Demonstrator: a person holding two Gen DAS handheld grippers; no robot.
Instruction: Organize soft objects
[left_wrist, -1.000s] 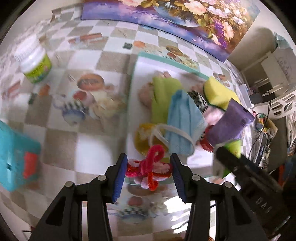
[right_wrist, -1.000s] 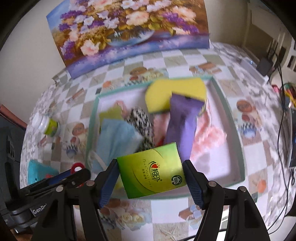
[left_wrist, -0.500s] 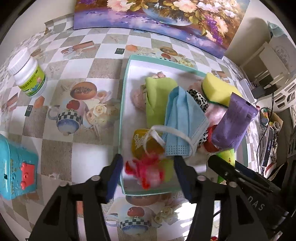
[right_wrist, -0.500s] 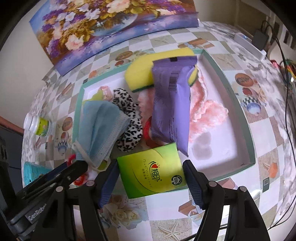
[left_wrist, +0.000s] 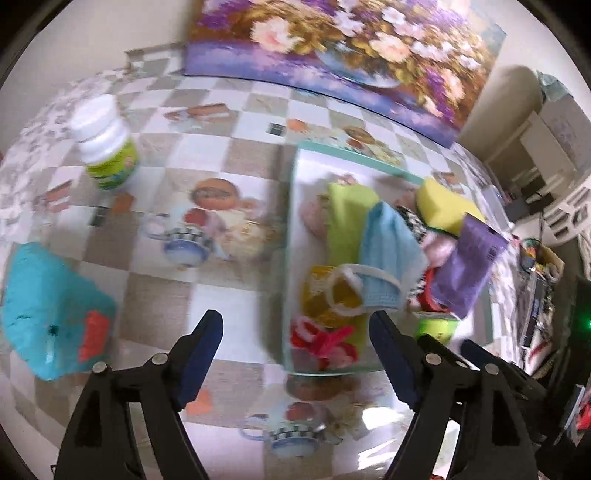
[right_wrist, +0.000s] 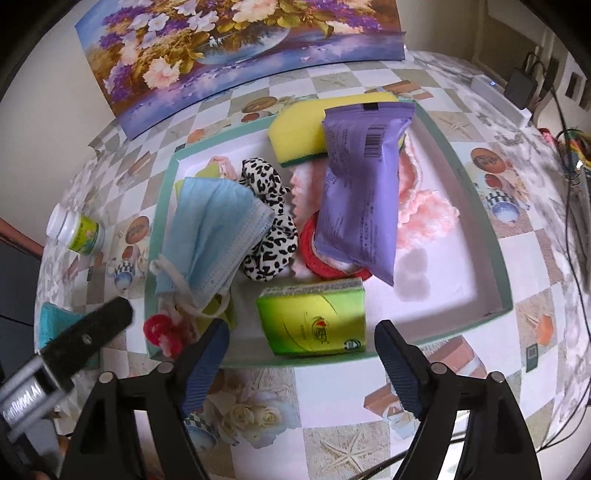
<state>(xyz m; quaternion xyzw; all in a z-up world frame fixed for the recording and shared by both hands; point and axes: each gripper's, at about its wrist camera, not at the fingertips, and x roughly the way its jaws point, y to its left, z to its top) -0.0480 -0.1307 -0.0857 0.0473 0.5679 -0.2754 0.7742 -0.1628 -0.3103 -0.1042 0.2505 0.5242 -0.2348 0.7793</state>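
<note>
— Just ahead of the right gripper (right_wrist: 301, 350), what sits in the tray (right_wrist: 476, 192)?
— A green tissue pack (right_wrist: 314, 319) at the near edge, clear of the opening jaws. Beyond it lie a purple packet (right_wrist: 360, 192), yellow sponge (right_wrist: 299, 131), leopard scrunchie (right_wrist: 271, 225), blue mask (right_wrist: 210, 236) and pink fluff (right_wrist: 424, 214).
— And the left gripper (left_wrist: 295, 354)?
— Jaws opening, nothing between them; the red-and-pink knit piece (left_wrist: 325, 341) lies in the tray's near corner, just ahead. A white bottle (left_wrist: 107, 147) stands outside, far to its left.
</note>
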